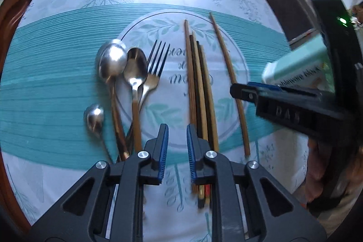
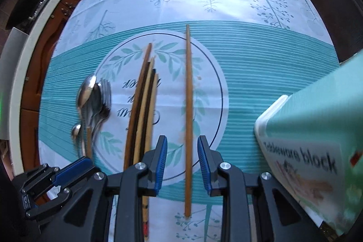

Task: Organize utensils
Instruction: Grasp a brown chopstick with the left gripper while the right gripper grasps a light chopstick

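Note:
Spoons (image 1: pixel 112 60), a fork (image 1: pixel 155 65) and a small spoon (image 1: pixel 94 117) lie grouped at the left of the placemat (image 1: pixel 56 74). A bundle of wooden chopsticks (image 1: pixel 199 92) lies at centre, and a single chopstick (image 1: pixel 229 74) lies apart to its right. My left gripper (image 1: pixel 177 140) is open and empty above the mat, just left of the bundle. My right gripper (image 2: pixel 182 151) is open, its fingers either side of the single chopstick (image 2: pixel 188 106), above it. The bundle (image 2: pixel 143 106) and cutlery (image 2: pixel 93 101) lie to its left.
A mint-green tableware block box (image 2: pixel 317 140) stands at the right of the mat, also in the left wrist view (image 1: pixel 295 65). The brown wooden table (image 2: pixel 29 87) rims the mat. The other gripper shows in each view (image 1: pixel 283 106) (image 2: pixel 52 180).

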The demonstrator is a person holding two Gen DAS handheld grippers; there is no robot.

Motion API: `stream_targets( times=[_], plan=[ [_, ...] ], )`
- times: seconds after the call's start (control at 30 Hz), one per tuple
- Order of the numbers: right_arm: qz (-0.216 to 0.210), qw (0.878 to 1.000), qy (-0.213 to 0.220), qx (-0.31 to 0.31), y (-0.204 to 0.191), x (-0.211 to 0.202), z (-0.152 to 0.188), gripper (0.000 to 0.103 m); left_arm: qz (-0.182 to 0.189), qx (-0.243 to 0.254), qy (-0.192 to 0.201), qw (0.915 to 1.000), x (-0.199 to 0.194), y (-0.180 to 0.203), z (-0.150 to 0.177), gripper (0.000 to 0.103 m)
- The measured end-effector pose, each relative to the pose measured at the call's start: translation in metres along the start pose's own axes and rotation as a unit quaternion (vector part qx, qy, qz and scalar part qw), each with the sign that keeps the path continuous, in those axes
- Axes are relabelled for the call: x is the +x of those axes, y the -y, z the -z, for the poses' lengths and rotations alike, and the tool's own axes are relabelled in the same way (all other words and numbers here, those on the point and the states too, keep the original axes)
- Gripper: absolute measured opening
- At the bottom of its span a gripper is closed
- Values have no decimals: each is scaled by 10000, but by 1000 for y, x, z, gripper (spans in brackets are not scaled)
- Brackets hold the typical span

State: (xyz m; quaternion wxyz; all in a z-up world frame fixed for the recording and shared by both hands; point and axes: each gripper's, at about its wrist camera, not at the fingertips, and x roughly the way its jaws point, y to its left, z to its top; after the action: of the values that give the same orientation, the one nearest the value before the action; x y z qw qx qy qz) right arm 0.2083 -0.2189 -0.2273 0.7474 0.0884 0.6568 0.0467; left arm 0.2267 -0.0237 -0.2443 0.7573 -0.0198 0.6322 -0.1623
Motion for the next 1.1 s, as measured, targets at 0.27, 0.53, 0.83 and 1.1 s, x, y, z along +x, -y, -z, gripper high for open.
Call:
stream_targets(
  times=[0.27, 0.53, 0.83, 1.1],
  plan=[
    [688, 9966, 17, -448, -16, 14, -14, 16, -27, -155, -238, 9996, 14, -1, -28, 11],
    [513, 9975, -5, -477, -5, 10, -1, 7, -131, 46, -384, 9992, 23, 9, -37, 9],
    [247, 9989, -21, -397, 21, 0, 31, 7, -143, 45, -502, 9986, 35, 18, -37, 9],
    [224, 9987, -3, -450, 18, -2, 39, 7, -487, 206, -541, 9971, 41, 26, -36, 8]
  ],
)
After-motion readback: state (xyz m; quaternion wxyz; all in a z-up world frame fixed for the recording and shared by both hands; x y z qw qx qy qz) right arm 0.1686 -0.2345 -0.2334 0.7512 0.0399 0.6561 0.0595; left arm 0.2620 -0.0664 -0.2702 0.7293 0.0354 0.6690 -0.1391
